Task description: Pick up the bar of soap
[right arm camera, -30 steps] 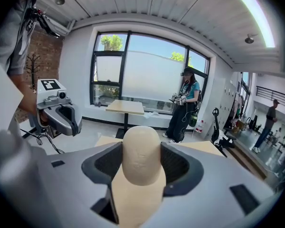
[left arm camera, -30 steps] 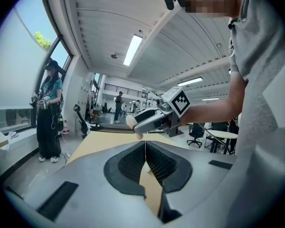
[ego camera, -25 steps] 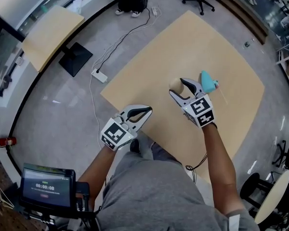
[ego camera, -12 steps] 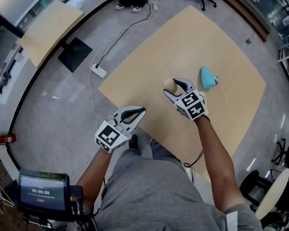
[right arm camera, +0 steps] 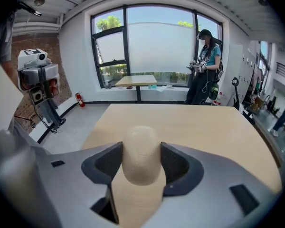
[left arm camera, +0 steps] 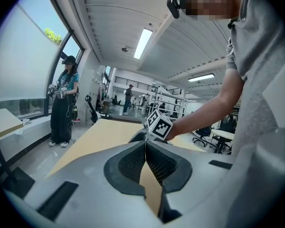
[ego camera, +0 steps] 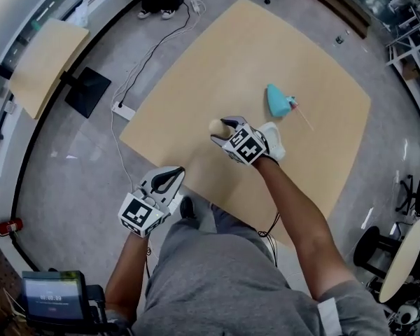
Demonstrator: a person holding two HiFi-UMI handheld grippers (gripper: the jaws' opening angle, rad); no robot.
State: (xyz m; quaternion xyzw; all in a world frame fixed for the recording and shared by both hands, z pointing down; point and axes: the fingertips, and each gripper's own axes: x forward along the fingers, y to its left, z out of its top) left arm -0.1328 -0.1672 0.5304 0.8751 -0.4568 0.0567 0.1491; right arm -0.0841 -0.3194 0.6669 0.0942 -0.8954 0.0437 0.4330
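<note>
The right gripper (right arm camera: pixel 141 148) has its jaws clamped on the beige, rounded bar of soap (right arm camera: pixel 141 160), which stands between them over the pale wooden worktop (right arm camera: pixel 194 122). The left gripper (left arm camera: pixel 146 151) has its jaws together, with nothing between them.

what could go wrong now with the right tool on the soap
1. The right tool pinches the soap on its curved sides, with one end sticking out past the jaws; it may slip or pivot when lifted.
2. The teal object lies on the table nearby; a wide swing could knock it.
</note>
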